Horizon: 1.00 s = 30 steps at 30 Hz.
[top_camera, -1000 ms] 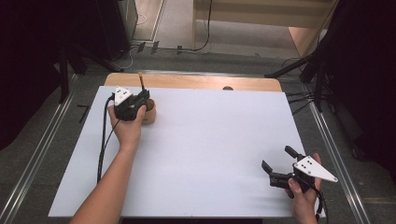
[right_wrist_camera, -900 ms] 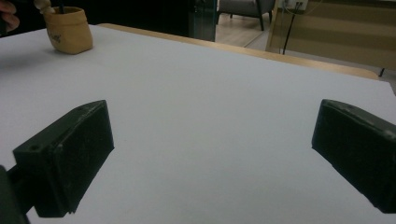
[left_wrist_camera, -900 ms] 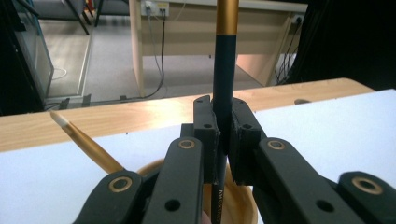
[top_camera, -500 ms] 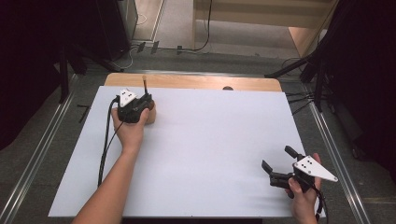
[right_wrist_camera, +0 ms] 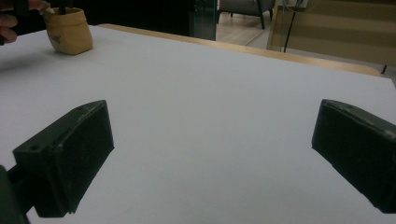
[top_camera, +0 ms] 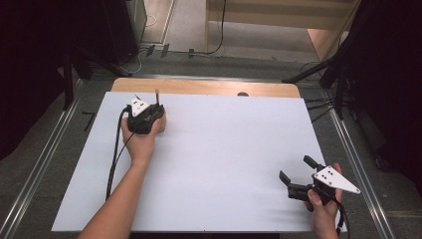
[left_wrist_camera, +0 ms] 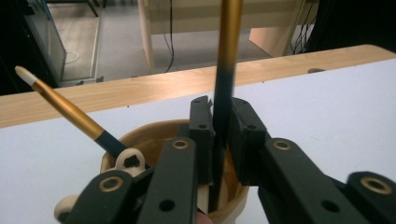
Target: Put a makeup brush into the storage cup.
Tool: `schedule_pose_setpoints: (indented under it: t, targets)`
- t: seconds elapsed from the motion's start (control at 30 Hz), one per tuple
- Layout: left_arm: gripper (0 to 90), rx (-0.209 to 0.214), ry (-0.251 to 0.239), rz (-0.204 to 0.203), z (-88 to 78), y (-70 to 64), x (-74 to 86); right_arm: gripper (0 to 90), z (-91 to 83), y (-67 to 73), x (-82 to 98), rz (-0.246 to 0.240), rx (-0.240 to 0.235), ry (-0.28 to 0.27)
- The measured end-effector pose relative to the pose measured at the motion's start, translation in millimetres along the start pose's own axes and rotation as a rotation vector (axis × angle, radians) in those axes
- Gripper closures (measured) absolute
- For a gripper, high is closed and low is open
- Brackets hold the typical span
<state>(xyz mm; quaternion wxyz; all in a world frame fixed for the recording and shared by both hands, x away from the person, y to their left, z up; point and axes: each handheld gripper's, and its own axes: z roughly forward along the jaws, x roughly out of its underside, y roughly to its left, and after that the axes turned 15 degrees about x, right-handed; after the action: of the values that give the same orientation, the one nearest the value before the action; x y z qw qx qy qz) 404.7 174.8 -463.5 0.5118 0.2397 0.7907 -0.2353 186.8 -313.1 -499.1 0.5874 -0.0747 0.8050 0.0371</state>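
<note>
The fingers of the left gripper [left_wrist_camera: 223, 140] have just been easing apart, with the upright black-and-gold pencil [left_wrist_camera: 227, 60] between them, its shaft close against the pads. The pencil stands in a tan cup [left_wrist_camera: 140, 140] at the far left of the white desk [top_camera: 224, 159]; a second pencil [left_wrist_camera: 60, 109] leans out of it. The right gripper [top_camera: 298, 174] hovers near the desk's near right corner, its fingers spread wide with nothing between them.

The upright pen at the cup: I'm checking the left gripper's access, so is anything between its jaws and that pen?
Nothing visible is. The left gripper has the upright pen right between its jaws, which have just been opening. A second pen leans away to the side in the same cup.
</note>
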Motion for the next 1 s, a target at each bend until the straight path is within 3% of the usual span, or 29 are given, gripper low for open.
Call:
schedule_pose_setpoints:
  t: [0.13, 0.47, 0.67, 0.8, 0.93, 1.0]
  targets:
    - [71.4, 0.020, -0.002, -0.024, -3.4, 2.1, 4.1, 0.0, -0.3, 0.3, -0.3, 0.002, 0.000, -0.001]
    - [47.2, 0.088, -0.077, 0.022, -21.1, -9.6, -9.2, 0.0, -0.3, 0.3, -0.3, 0.003, -0.001, -0.002]
    - [31.3, 0.116, -0.117, -0.004, -30.2, -10.0, -7.9, 0.0, -1.1, -0.1, -0.5, 0.003, 0.001, -0.003]
    - [13.8, 0.126, -0.127, -0.031, -35.9, -8.0, -4.1, 0.0, -0.9, 0.3, -0.5, 0.000, 0.000, -0.003]
    - [1.4, 0.160, -0.121, -0.022, -42.1, -8.5, -2.8, 0.0, -0.6, 0.9, -0.3, 0.000, 0.001, 0.000]
    - [0.0, 0.168, -0.117, -0.026, -45.4, -8.5, -2.1, 0.0, -0.4, 0.9, -0.4, -0.001, 0.001, 0.000]
